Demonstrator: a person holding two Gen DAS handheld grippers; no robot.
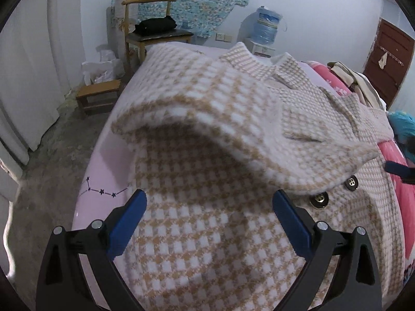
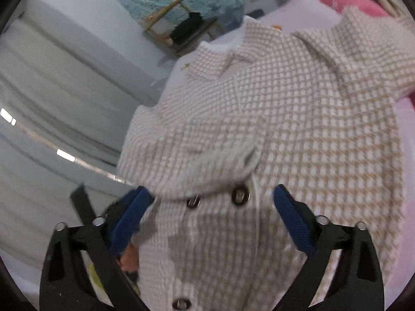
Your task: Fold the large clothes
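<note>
A large beige-and-white houndstooth coat (image 1: 207,119) lies on a pink bed (image 1: 103,171), with a folded flap arching up over its lower part. It has dark metal buttons (image 1: 319,199). My left gripper (image 1: 208,202) is open, its blue fingers (image 1: 129,220) spread just above the coat's lower panel, holding nothing. In the right wrist view the coat (image 2: 298,119) fills the frame, with buttons (image 2: 240,195) between the jaws. My right gripper (image 2: 214,197) is open above the button placket, empty. The right gripper's blue tip also shows in the left wrist view (image 1: 399,169).
A wooden chair (image 1: 153,31) with a black bag stands beyond the bed, a low wooden stool (image 1: 98,94) on the concrete floor to the left. A water dispenser (image 1: 267,28) and brown door (image 1: 389,59) are at the back right. Pink bedding and clothes (image 1: 347,77) lie at right.
</note>
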